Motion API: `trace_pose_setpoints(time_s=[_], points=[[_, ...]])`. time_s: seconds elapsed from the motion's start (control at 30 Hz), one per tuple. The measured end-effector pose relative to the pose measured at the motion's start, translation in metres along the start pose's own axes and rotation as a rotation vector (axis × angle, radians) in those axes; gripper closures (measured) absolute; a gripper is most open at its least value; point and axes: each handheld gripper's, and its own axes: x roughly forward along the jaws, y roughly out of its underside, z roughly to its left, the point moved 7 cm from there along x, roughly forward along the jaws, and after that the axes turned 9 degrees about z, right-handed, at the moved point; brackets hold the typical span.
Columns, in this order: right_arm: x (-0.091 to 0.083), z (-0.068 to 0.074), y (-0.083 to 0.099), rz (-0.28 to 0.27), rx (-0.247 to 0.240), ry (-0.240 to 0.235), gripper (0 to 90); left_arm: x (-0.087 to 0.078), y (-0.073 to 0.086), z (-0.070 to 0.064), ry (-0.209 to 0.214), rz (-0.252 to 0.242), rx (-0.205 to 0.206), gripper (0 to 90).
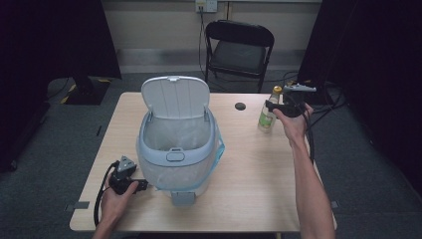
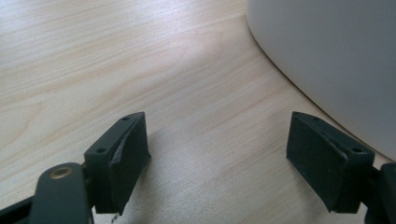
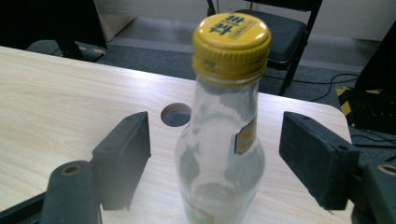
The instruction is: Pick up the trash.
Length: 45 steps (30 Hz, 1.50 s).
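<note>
A clear glass bottle [image 1: 268, 112] with a yellow cap stands upright near the table's right far side. In the right gripper view the bottle [image 3: 219, 154] stands between the two jaws without touching either. My right gripper [image 1: 272, 105] is open around the bottle's neck. A pale blue-grey bin [image 1: 177, 142] with its lid raised and a clear liner stands mid-table. My left gripper [image 1: 143, 185] rests low on the table by the bin's front left, open, with nothing between its jaws. The bin's white wall [image 2: 336, 56] curves past on the right in the left gripper view.
The wooden table [image 1: 249, 169] has a round cable hole [image 1: 240, 106] left of the bottle, also seen as the hole [image 3: 176, 115] behind it. A black folding chair [image 1: 239, 47] stands beyond the far edge. Cables lie on the floor at the right.
</note>
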Motion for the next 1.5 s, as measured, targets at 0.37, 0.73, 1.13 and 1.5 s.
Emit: trace_pose_setpoints(time_s=[0.37, 0.73, 1.13, 1.5], points=[[0.018, -0.002, -0.006, -0.032, 0.009, 0.009, 28.0, 0.0, 0.0, 0.0, 0.0, 0.0, 0.0, 20.3], [0.028, -0.002, -0.004, -0.049, 0.028, 0.033, 51.1, 0.0, 0.0, 0.0, -0.001, 0.0, 0.0, 20.4], [0.014, 0.016, 0.003, -0.013, 0.002, 0.0, 52.5, 0.0, 0.0, 0.0, -0.001, 0.0, 0.0, 20.3], [-0.013, 0.041, 0.018, -0.027, -0.04, -0.056, 52.9, 0.0, 0.0, 0.0, -0.002, 0.0, 0.0, 20.3]])
